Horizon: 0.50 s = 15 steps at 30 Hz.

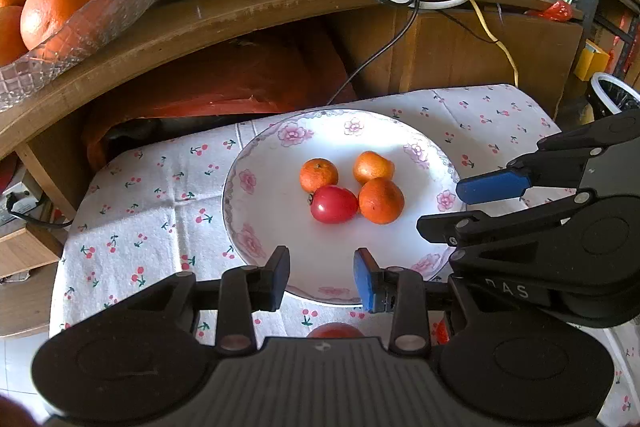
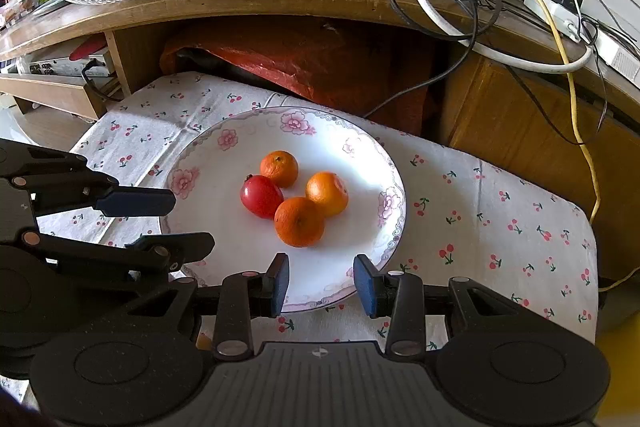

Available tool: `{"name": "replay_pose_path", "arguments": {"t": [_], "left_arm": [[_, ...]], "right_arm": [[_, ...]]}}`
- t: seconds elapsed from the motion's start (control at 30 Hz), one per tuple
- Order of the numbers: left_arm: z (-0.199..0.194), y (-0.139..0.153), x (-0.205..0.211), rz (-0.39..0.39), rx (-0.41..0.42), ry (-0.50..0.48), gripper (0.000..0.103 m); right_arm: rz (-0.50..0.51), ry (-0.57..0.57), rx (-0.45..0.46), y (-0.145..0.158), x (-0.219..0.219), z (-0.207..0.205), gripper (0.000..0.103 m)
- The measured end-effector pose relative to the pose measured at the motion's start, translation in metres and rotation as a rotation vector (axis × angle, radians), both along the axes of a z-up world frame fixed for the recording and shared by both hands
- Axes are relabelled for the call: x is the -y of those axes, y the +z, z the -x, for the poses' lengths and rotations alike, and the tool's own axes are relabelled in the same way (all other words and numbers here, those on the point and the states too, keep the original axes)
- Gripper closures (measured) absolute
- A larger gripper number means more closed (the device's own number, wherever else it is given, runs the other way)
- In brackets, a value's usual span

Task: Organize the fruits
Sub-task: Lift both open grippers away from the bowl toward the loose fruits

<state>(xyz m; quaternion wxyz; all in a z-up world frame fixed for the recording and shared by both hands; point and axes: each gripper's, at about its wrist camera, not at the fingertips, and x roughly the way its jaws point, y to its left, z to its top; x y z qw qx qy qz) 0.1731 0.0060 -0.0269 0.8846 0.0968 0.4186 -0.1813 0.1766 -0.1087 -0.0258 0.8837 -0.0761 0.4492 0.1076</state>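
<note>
Left wrist view alone shows a red round fruit (image 1: 335, 330) below the left gripper (image 1: 322, 277). Both grippers' jaws apart, empty. White floral-rimmed plate (image 2: 224, 163) holding three small orange mandarins (image 2: 299, 221) and a red tomato (image 2: 261, 196) lies ahead of the right gripper (image 2: 322, 281).

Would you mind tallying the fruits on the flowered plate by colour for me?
Orange fruits: 3
Red fruit: 1
Total on the plate: 4

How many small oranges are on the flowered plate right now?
3: one at the back, one on the right, one nearest the camera, all clustered around the red fruit. None seems hidden.
</note>
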Motion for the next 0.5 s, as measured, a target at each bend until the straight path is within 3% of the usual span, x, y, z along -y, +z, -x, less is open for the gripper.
{"name": "replay_pose_path", "arguments": {"t": [0.5], "left_arm": [[0.013,0.004,-0.009,-0.003,-0.005,-0.025,0.059]], "right_arm": [[-0.011,0.020,-0.008,0.004,-0.008,0.013,0.069]]}}
